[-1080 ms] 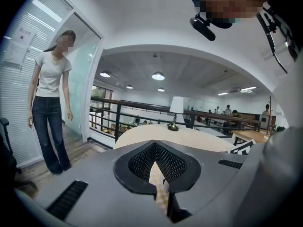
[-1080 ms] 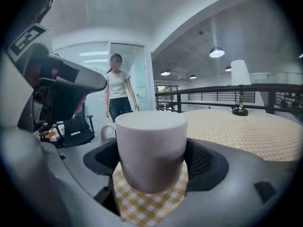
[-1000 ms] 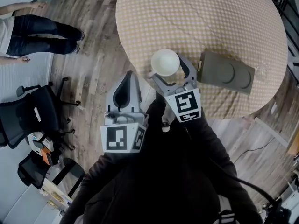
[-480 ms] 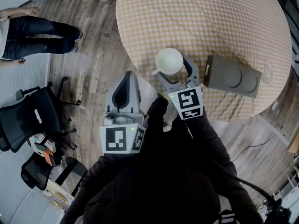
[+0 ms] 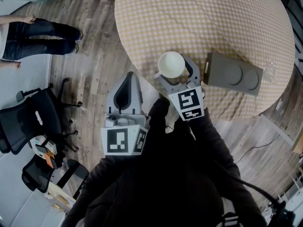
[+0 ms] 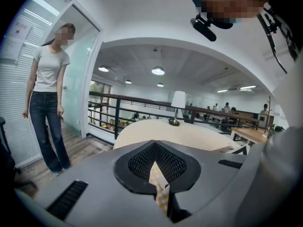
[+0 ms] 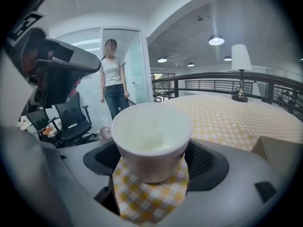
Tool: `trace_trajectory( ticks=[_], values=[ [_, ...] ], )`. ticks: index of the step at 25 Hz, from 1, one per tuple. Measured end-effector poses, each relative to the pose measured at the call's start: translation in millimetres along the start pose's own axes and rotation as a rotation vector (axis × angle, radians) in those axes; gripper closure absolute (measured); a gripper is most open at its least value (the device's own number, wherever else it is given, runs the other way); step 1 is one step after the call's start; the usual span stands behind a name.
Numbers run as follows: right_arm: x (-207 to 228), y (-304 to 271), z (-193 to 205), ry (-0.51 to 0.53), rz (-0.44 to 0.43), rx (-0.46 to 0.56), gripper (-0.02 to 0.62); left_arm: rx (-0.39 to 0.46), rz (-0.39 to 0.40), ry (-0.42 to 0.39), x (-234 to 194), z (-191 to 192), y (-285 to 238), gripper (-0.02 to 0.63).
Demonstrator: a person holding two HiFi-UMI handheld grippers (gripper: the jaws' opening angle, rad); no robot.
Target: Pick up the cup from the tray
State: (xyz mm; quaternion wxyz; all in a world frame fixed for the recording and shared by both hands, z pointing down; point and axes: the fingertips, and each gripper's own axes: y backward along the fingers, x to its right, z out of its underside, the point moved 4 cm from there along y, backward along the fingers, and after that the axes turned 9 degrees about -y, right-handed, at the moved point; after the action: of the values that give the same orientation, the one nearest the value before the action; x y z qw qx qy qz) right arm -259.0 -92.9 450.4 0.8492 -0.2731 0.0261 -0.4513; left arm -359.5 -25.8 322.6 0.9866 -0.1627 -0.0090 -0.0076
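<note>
Right gripper [image 5: 175, 71] clamped on cup [image 5: 171, 64] (upright, white) over surface [image 5: 199, 18]; tray [image 5: 234, 74] lay at cup's 3 o'clock. Left gripper [image 5: 128, 79] closed, empty.

1 cup [image 5: 171, 64], 1 tray [image 5: 234, 74], 1 tbl [image 5: 199, 18], 1 bystander [image 5: 33, 34], 2 claws: L claw [image 5: 128, 77], R claw [image 5: 174, 68]

Tray [image 7: 284, 157] mostly beyond the right edge; cup [image 7: 151, 141] handle largely behind the cup.
</note>
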Motion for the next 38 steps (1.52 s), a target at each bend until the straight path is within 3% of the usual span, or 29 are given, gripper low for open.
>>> trace_trajectory(
  ticks=[11,15,28,38],
  values=[
    [0.2,18.0,11.1,-0.015,0.011,0.049,0.232,0.001,-0.003,-0.018,17.5,-1.0,12.6,0.604],
    [1.8,17.4,22.3,-0.051,-0.018,0.013,0.232,-0.005,-0.005,-0.022,17.3,1.5,12.9,0.604],
    [-0.2,34.9,33.2,-0.032,-0.009,-0.014,0.233,-0.010,0.028,-0.026,21.5,0.4,3.4,0.604],
    [-0.6,108.5,18.9,-0.094,-0.002,0.122,0.235,0.037,0.071,-0.045,57.4,-11.3,10.2,0.604]
  ],
)
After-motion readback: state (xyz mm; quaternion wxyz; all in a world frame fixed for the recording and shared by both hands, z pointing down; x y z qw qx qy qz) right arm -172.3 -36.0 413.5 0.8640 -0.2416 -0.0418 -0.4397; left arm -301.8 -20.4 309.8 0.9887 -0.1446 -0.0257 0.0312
